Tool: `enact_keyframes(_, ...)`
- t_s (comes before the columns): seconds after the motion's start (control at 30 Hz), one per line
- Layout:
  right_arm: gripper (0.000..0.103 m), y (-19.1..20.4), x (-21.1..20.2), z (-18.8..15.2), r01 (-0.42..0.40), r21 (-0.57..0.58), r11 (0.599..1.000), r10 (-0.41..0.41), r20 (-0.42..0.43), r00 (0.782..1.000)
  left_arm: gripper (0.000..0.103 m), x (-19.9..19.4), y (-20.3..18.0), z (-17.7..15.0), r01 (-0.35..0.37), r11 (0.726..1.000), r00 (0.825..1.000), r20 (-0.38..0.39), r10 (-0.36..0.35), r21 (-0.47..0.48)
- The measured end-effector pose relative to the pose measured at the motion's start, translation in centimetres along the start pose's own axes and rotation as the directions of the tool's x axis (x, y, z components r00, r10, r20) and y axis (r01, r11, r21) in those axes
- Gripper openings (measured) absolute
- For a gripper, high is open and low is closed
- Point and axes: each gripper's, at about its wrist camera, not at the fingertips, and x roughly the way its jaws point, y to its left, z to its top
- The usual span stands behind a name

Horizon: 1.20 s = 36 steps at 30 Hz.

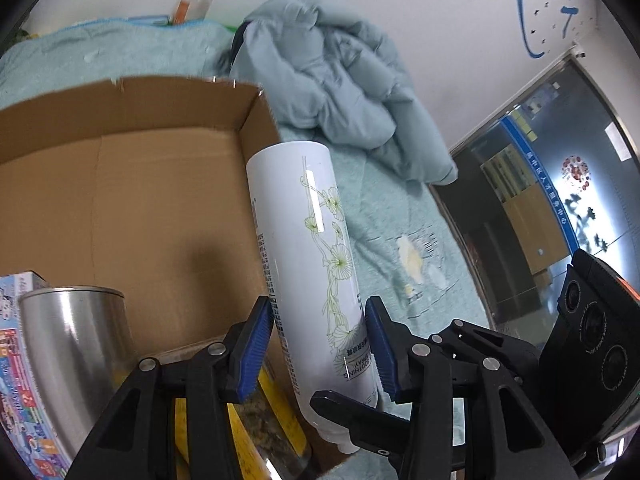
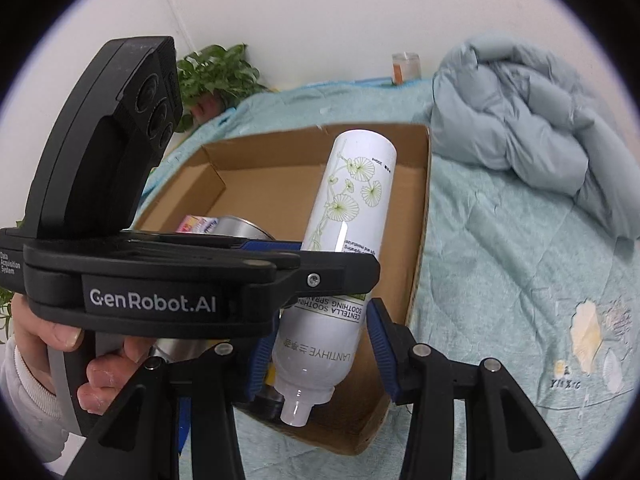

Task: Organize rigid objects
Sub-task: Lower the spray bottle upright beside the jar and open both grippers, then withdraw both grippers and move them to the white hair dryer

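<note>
I have the white spray bottle (image 2: 340, 264) carried nozzle-down over the near right corner of the cardboard box (image 1: 132, 184), so the step in hand is stowing it with the things already sorted. My left hand-held gripper (image 1: 320, 344) has its blue pads on either side of the bottle's lower body; the left pad looks to be touching, the right one sits just beside the wall, so I judge it is clamped, though the angle leaves a sliver of doubt. My right hand-held gripper (image 2: 320, 356) straddles the shoulder near the nozzle, and from here I cannot tell whether its pads actually press on it.

The bottle is tilted, base pointing up and away, nozzle toward me and hanging above the box's near wall.

The box sits on a bed under a pale green cover (image 2: 500, 248), with a bundled quilt (image 1: 340, 80) behind it. Inside, against the near left side, stand a steel cup (image 1: 76, 344), a printed colourful carton (image 1: 16, 360) and a yellow-labelled jar (image 1: 264, 428). The far half of the floor lies bare.

Next I would need to swing the bottle leftward past the wall, lower it onto that bare cardboard, and only then loosen both grips.
</note>
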Motion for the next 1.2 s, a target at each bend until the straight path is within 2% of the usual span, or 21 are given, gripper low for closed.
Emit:
enact_keyframes(0.07,0.044,-0.6,0.9,-0.5,0.007,0.012,1.000,-0.006,-0.023,1.000,0.043,1.4,0.3,0.2,-0.001,1.000,1.000,-0.023,0.001,-0.006)
enact_keyframes(0.23,0.044,-1.1,1.4,-1.4,0.038,0.021,0.999,-0.036,-0.069,0.997,0.043,3.6,-1.0,0.7,-0.060,0.997,0.995,-0.073,0.063,0.049)
enact_keyframes(0.4,0.044,-0.9,1.8,-1.9,0.065,0.020,0.998,-0.063,-0.106,0.992,0.042,3.3,-1.6,-0.1,-0.075,0.996,0.991,-0.102,0.080,0.056)
enact_keyframes(0.5,0.037,-0.8,2.5,-2.3,0.089,0.018,0.996,-0.085,-0.141,0.986,0.044,2.4,-1.2,-0.8,-0.063,0.997,0.992,-0.102,0.068,0.050)
enact_keyframes(0.63,0.037,-0.4,2.3,-2.8,0.088,0.019,0.996,-0.084,-0.151,0.985,0.044,-0.5,-1.1,-2.4,-0.087,0.994,0.995,-0.033,0.089,0.070)
enact_keyframes(0.77,0.037,0.3,1.7,-3.6,0.101,0.002,0.995,-0.100,-0.137,0.986,0.044,-5.6,-0.8,-4.8,-0.113,0.989,0.990,0.099,0.103,0.095)
enact_keyframes(0.8,0.037,0.5,1.4,-3.8,0.096,0.003,0.995,-0.095,-0.123,0.988,0.048,-7.1,-0.7,-5.6,-0.138,0.985,0.983,0.139,0.122,0.107)
enact_keyframes(0.83,0.037,0.7,0.9,-4.1,0.091,0.010,0.996,-0.090,-0.104,0.991,0.059,-8.9,-0.7,-6.7,-0.170,0.978,0.972,0.184,0.147,0.117)
enact_keyframes(0.87,0.045,0.8,0.7,-4.2,0.098,0.013,0.995,-0.096,-0.092,0.991,0.065,-10.2,-0.7,-7.6,-0.197,0.973,0.961,0.218,0.168,0.120)
enact_keyframes(0.9,0.053,0.9,0.4,-4.4,0.116,0.014,0.993,-0.115,-0.075,0.991,0.077,-12.0,-0.6,-8.7,-0.234,0.965,0.944,0.265,0.196,0.120)
enact_keyframes(0.93,0.077,1.1,0.0,-4.7,0.145,0.014,0.989,-0.144,-0.050,0.988,0.085,-14.2,-0.7,-10.2,-0.293,0.948,0.911,0.339,0.237,0.124)
enact_keyframes(0.97,0.088,1.2,-0.5,-5.1,0.173,0.019,0.985,-0.173,-0.022,0.985,0.088,-15.5,-0.7,-11.1,-0.330,0.935,0.889,0.376,0.262,0.130)
enact_keyframes(1.0,0.088,1.3,-0.8,-5.5,0.184,0.025,0.983,-0.184,-0.008,0.983,0.093,-17.1,-1.0,-12.3,-0.399,0.907,0.850,0.425,0.312,0.133)
enact_keyframes(1.03,0.089,1.7,-1.1,-6.0,0.184,0.031,0.982,-0.184,0.000,0.983,0.098,-18.7,-1.2,-13.9,-0.493,0.861,0.790,0.479,0.382,0.128)
enact_keyframes(1.07,0.091,2.0,-1.4,-6.6,0.188,0.036,0.981,-0.188,0.005,0.982,0.102,-19.9,-1.4,-15.2,-0.557,0.822,0.741,0.519,0.426,0.120)
enact_keyframes(1.1,0.091,2.6,-1.8,-7.3,0.205,0.037,0.978,-0.206,0.019,0.978,0.103,-21.6,-1.4,-17.3,-0.634,0.767,0.666,0.574,0.477,0.097)
enact_keyframes(1.13,0.091,3.5,-2.3,-8.2,0.227,0.030,0.973,-0.228,0.045,0.973,0.103,-22.6,-1.3,-18.4,-0.667,0.741,0.630,0.591,0.504,0.080)
enact_keyframes(1.17,0.091,4.3,-2.7,-8.9,0.247,0.022,0.969,-0.248,0.068,0.966,0.103,-23.4,-1.0,-19.4,-0.689,0.722,0.607,0.594,0.528,0.062)
enact_keyframes(1.2,0.091,5.2,-3.1,-9.6,0.266,0.019,0.964,-0.266,0.085,0.960,0.103,-24.8,-0.5,-20.8,-0.699,0.714,0.595,0.584,0.552,0.038)
